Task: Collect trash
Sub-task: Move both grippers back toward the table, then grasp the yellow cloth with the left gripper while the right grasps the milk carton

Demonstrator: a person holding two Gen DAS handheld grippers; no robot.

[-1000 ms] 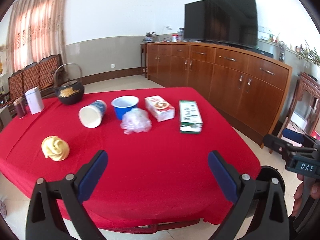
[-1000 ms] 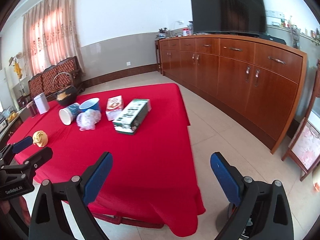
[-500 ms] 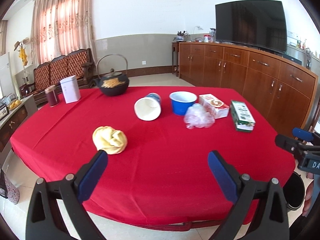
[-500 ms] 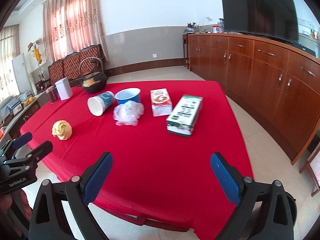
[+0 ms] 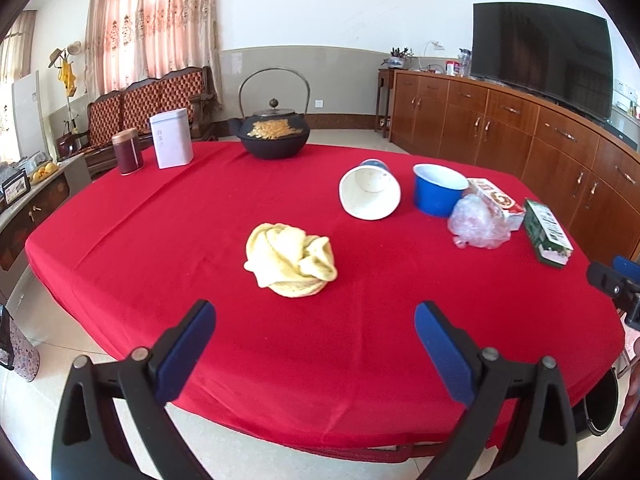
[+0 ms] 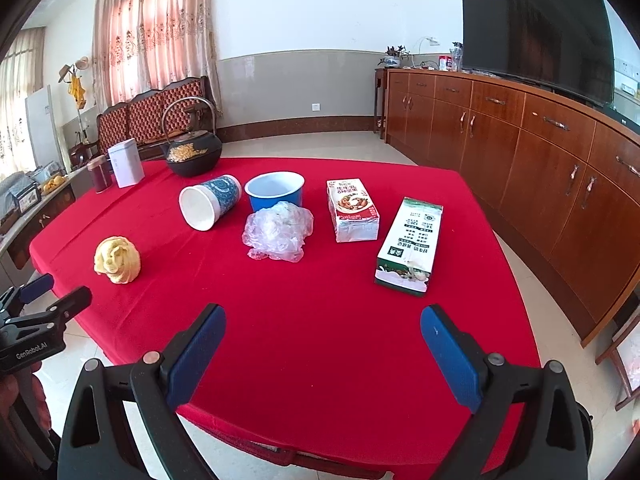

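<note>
The black bin [image 5: 600, 404] sits mostly hidden under the red table [image 5: 280, 360].

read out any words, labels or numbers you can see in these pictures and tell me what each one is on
"GenRobot.AI": on the left gripper body, seen in the right wrist view.
"120" and "36": on the green-and-white carton, printed upside down.
Chinese print on that carton, the red-and-white food box and the white tin: too small to read.

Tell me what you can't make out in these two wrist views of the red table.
- Tipped paper cup: its inside is too shadowed in both views to show contents.
- Blue bowl: its rim hides the bottom.
- Dark bin, left wrist view: mostly hidden by the table and gripper.
</note>
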